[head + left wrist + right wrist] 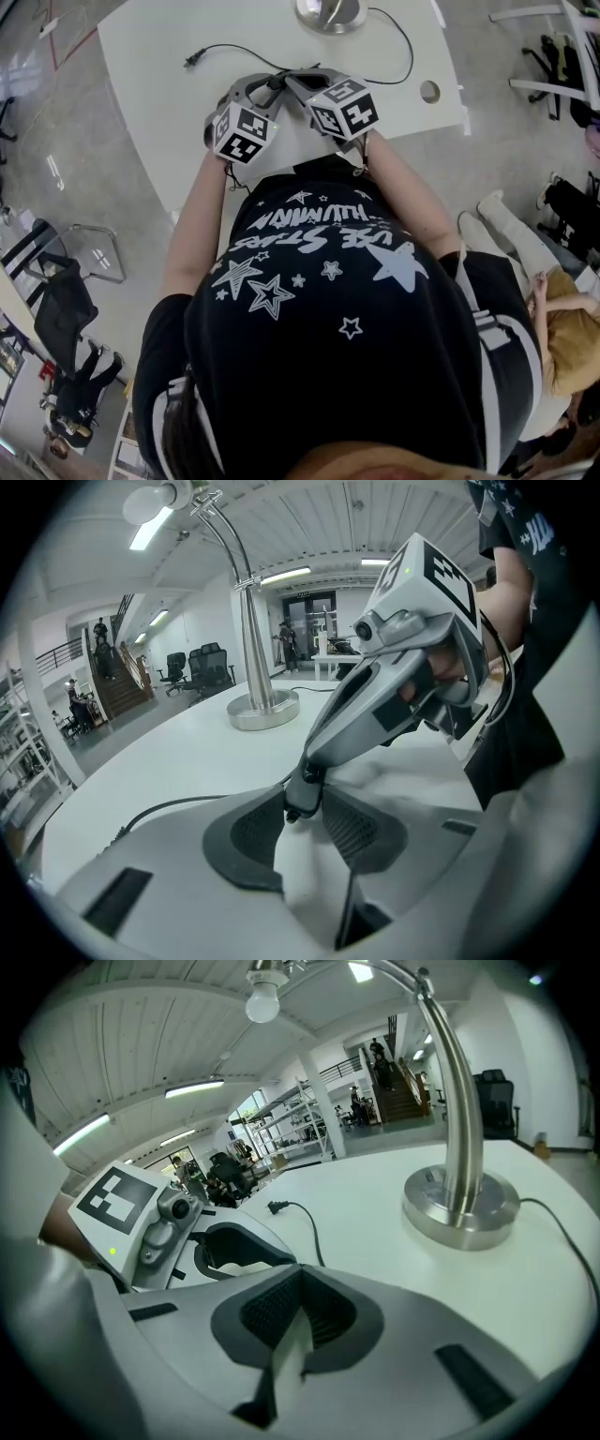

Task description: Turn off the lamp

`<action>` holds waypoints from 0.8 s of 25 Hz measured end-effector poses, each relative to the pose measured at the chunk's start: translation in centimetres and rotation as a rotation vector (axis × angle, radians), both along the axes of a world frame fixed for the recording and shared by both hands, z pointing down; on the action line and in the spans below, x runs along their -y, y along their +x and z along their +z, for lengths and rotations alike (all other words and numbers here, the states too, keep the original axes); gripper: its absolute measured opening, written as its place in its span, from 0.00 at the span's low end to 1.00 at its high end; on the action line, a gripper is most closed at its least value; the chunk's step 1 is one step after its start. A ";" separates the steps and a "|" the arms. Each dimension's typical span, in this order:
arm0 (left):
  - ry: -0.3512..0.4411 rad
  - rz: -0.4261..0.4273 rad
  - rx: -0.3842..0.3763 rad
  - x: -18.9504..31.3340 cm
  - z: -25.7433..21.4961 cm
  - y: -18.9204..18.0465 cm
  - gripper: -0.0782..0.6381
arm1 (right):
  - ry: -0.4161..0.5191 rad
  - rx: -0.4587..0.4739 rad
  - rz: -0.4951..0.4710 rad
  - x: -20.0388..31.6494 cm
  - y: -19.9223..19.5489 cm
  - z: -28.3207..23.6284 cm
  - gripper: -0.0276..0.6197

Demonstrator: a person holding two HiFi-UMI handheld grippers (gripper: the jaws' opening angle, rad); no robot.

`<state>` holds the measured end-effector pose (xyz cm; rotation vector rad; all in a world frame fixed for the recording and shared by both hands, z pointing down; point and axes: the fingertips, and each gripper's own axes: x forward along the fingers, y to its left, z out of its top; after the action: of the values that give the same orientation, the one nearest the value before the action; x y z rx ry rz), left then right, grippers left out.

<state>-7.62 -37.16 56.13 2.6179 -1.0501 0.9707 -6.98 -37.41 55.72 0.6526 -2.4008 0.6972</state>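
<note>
- the lamp (pixel 330 13) stands at the far edge of the white tabletop (pixel 169 56), well apart from both tools. the gripper views show its round metal base (pixel 461 1206), the bent stem (pixel 249 621) and the bulb (pixel 263 1002) hanging over the tabletop.
- its cable (pixel 405 52) runs from the base in a loop across the tabletop. the plug (pixel 192 61) lies free on the surface, in no socket. the bulb looks white, but i cannot tell if it is lit.
- the right tool (pixel 298 1279) has its jaws closed together at the tip, and nothing is between them.
- the left tool (pixel 302 827) has its jaws wide apart and holds nothing of the task. the narrow tip of the right tool stands in the gap between its pads, and i cannot tell if it touches them.
- both tools are low over the near part of the tabletop, close to the person's body, with their noses turned toward each other. i judge this to be a ready pose and not a working one, because neither tool points at the lamp.
- the task seems not begun, since no tool is near the base, the stem or the cable.
- no view shows a switch clearly. the next move probably needs a reach forward to the lamp, after finding where the switch sits.
- a closed tip, like the one of the right tool, would suit pressing a small button. the heavy-looking base should keep the lamp from sliding under such a push.
</note>
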 end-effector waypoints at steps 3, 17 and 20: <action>0.000 -0.002 -0.001 0.0 0.0 -0.1 0.31 | -0.013 0.014 0.013 0.0 0.0 0.0 0.05; 0.051 -0.042 0.002 -0.4 -1.2 0.1 0.31 | 0.030 0.047 0.054 -0.6 0.6 -2.1 0.05; 0.082 -0.074 -0.024 -0.8 -2.4 -0.5 0.31 | 0.042 0.051 0.070 -1.0 0.9 -2.8 0.05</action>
<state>-8.10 -36.36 53.77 2.6272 -1.1959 0.8966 -6.10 -36.45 52.90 0.7478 -2.4555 0.7017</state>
